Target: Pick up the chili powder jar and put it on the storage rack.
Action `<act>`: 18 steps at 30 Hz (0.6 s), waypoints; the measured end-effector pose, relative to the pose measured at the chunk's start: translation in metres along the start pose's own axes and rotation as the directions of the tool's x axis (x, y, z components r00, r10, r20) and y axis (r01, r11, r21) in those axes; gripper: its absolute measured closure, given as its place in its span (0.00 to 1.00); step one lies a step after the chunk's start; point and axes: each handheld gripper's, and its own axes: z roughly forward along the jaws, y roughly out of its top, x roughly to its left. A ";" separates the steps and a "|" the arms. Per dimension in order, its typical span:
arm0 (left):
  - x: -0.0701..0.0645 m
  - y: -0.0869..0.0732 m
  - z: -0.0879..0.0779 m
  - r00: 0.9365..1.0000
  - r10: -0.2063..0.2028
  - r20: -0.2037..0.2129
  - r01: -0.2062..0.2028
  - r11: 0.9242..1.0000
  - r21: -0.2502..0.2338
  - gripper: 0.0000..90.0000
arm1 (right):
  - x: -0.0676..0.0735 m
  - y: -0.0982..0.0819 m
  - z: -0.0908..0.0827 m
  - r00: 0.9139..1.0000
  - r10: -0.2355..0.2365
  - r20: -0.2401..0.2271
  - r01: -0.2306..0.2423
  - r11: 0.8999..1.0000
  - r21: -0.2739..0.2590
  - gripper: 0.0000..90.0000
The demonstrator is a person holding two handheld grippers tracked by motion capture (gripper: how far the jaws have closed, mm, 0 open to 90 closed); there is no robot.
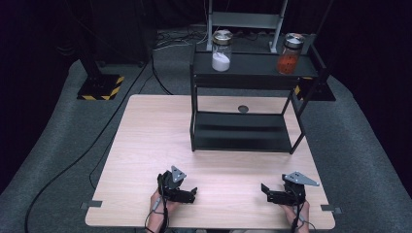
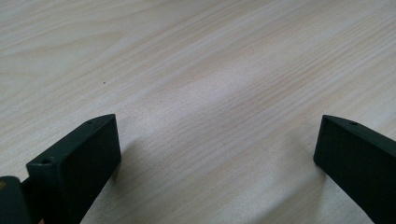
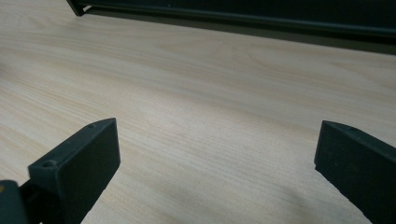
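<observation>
1. Left gripper (image 1: 192, 193), black two-jaw unit with a grey three-cornered plate on top, rests low at the near edge of the pale wood-grain table (image 1: 155, 131). It points toward the table's right side.
2. Left gripper view: jaws wide apart, bare wood between them, nothing held.
3. Right gripper (image 1: 265, 189), same black build with grey plate, also sits at the near edge, right of centre. It points toward the left gripper; the two are well apart.
4. Right gripper view: jaws wide apart, holding nothing, bare tabletop between them. The bottom rail of the black metal two-tier shelf rack (image 3: 243, 18) runs across the top of that view.
5. In the high view the rack stands at the far half of the table, right of centre.
6. Clear glass jar with metal lid and white powder (image 1: 221, 51) stands upright on the rack's top shelf, left end.
7. Clear glass jar with metal lid and orange-red contents (image 1: 290, 54) stands upright on the same shelf, right end.
8. Both jars are far from both grippers.
9. Lower shelf of the rack is bare.
</observation>
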 end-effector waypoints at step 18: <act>0.000 0.000 0.000 1.000 0.000 0.000 0.000 1.000 0.000 0.00 | 0.010 0.005 0.004 0.999 -0.037 0.038 0.036 0.999 0.035 0.00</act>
